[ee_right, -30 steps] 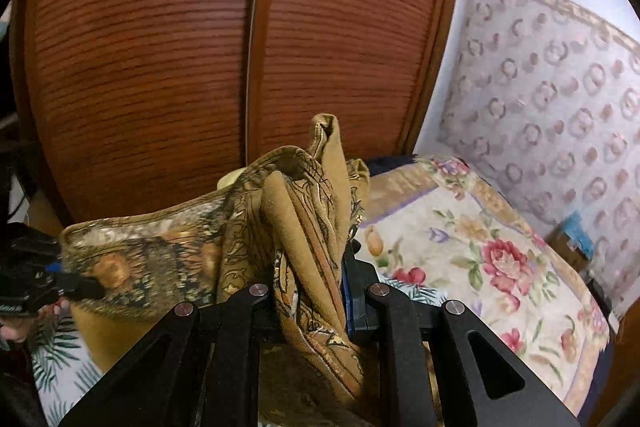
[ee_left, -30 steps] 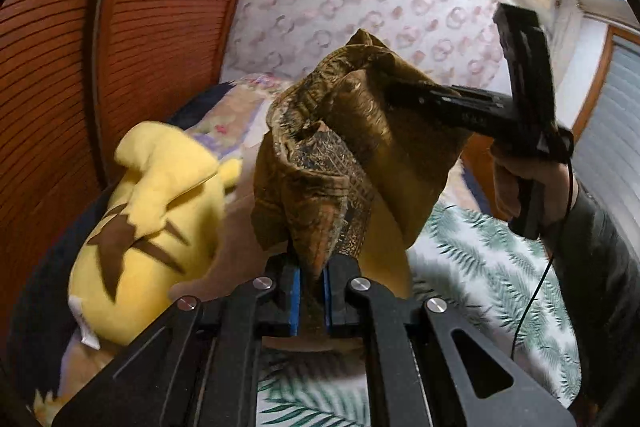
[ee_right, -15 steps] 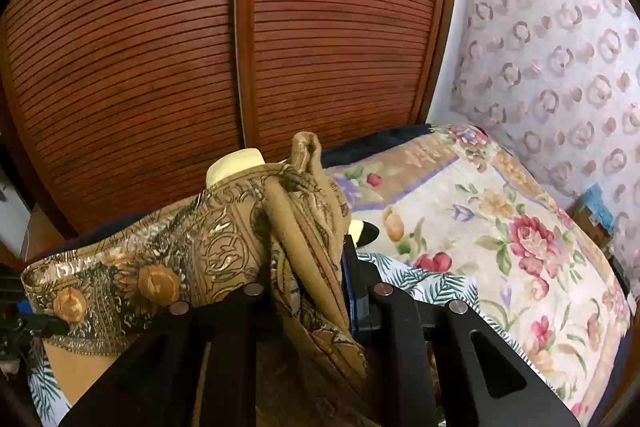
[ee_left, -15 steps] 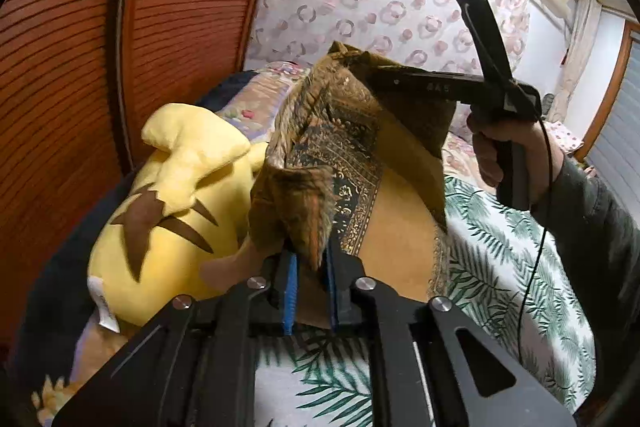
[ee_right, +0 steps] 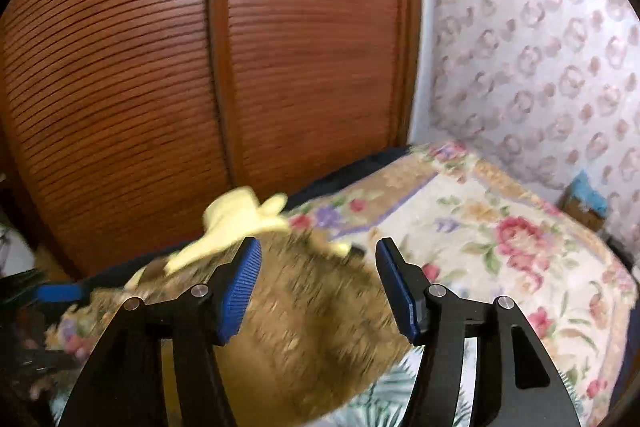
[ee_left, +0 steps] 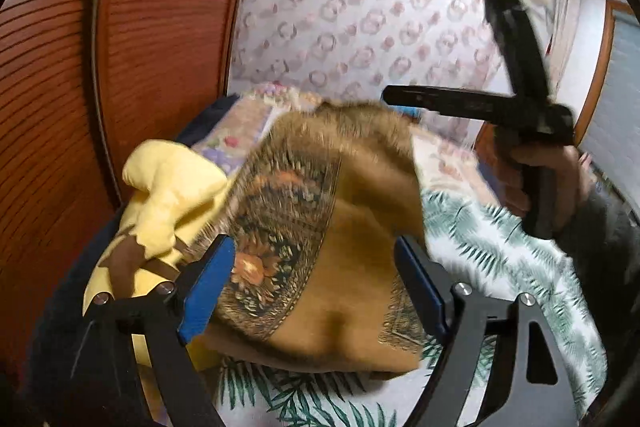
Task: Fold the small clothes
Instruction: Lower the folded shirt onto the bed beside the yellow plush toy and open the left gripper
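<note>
The left tongs (ee_left: 310, 275) stand wide apart, their jaws having just been opening; the cloth (ee_left: 332, 227), a brown garment with a dark floral border, lies beyond and between the blue pads (ee_left: 204, 287), which do not press on it; it is blurred, draped in a heap on the bed (ee_left: 500, 259), over the palm-leaf sheet and against the plush (ee_left: 168, 195), a yellow toy with brown stripes at the left.

The right tongs (ee_right: 318, 283) are also apart, their jaws having just been opening too; the cloth (ee_right: 312, 327) shows between and below the ribbed blue pads (ee_right: 240, 287), streaked with motion blur, and neither pad grips it; whether it touches them cannot be told.

In the left wrist view the right tongs (ee_left: 390, 95) are seen from the side, held up above the far edge of the cloth by a hand (ee_left: 548, 183) in a dark sleeve; from there the gap between their fingers does not show.

Behind the bed stand the slatted wooden doors (ee_right: 200, 67) and a wall (ee_right: 540, 47) papered with rings; a flowered quilt (ee_right: 500, 235) covers the far part of the bed, just beyond the cloth; the plush (ee_right: 236, 223) pokes up past the cloth in the right wrist view.
</note>
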A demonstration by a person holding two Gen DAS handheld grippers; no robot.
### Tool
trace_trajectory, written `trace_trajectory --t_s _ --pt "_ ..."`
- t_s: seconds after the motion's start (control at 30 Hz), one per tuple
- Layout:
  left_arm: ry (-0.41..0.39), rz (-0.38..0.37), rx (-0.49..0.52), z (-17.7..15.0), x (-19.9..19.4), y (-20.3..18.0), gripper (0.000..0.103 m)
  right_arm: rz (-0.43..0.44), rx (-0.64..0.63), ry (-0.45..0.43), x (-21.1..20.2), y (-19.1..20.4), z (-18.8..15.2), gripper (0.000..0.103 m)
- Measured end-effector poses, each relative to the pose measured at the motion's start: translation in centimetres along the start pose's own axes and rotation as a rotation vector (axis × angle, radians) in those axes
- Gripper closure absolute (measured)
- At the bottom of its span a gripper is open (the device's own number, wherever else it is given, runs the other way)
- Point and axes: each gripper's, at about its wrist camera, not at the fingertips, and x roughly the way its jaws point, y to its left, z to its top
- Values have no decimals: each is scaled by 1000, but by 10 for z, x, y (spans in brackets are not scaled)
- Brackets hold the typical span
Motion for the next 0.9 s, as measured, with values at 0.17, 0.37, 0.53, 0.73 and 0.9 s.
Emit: trace_trajectory --t_s 0.17,0.37,0.53,0.73,0.9 --pt "101 67 21 -15 30 5 21 -11 36 116 32 -7 -30 41" --pt "126 77 4 -26 34 13 20 9 119 130 78 -27 -31 41" --pt "124 82 18 -26 32 8 20 24 154 125 102 -31 -30 41" --pt "102 71 46 -22 25 4 20 -8 147 106 84 -33 -42 41" --pt "24 89 80 -15 2 -6 17 -12 154 75 46 -16 -51 41"
